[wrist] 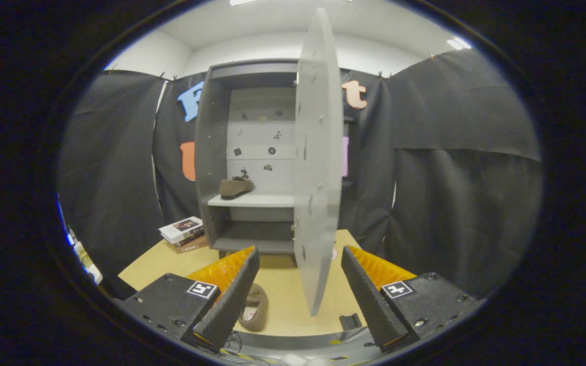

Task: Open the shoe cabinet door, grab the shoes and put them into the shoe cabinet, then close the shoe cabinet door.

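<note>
The gripper is held back from the cabinet, its fingers wide apart and holding nothing. The door stands swung open, edge-on to the camera, its lower corner reaching between the fingers and over the table.

One shoe already sits on the middle shelf, towards its left end. The other shoe lies on the table near its front edge, just beside the left finger and partly hidden behind it, opening up.

Both shoes are brown, low slip-ons with a suede-like look; the one on the shelf has a small bow at the toe. Such a shoe is likely light and soft, and its upper would buckle under a hard squeeze. The firmest hold is probably across the side wall at the opening, one finger inside and one outside, or across the heel. The sole may drag on the tabletop, so lifting suits better than sliding.

Books are stacked at the table's back left, beside the cabinet.
</note>
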The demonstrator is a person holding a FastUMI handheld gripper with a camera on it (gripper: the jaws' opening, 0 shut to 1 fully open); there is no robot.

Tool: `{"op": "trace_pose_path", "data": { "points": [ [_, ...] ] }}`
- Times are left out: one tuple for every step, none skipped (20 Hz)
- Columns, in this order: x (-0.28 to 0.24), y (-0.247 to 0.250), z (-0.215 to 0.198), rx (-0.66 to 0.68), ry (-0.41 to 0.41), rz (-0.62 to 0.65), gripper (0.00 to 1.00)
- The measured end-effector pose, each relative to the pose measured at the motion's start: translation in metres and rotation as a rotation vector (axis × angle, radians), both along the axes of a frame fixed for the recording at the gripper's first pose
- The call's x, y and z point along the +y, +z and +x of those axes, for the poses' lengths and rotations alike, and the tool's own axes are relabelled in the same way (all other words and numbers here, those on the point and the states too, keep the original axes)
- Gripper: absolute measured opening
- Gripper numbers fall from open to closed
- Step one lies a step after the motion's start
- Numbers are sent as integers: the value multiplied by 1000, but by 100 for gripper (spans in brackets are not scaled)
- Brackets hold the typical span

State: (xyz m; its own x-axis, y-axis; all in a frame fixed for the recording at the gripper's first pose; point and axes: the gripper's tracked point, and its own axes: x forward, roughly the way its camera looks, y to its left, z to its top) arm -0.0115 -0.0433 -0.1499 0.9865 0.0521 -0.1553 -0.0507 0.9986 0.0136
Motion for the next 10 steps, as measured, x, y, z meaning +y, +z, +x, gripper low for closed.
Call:
{"op": "trace_pose_path", "data": {
  "points": [
    [15,-17,3,16,16,-3,100],
    [30,-36,8,38,27,0,100],
    [48,-56,13,66,45,8,100],
    [64,-74,19,92,64,19,100],
    [77,-93,26,116,78,27,100],
    [89,-112,35,144,89,30,100],
    [100,-135,41,181,100,33,100],
    [113,-153,46,211,120,44,100],
    [124,-173,54,246,132,53,100],
    [135,-190,63,271,146,58,100]
  ]
}}
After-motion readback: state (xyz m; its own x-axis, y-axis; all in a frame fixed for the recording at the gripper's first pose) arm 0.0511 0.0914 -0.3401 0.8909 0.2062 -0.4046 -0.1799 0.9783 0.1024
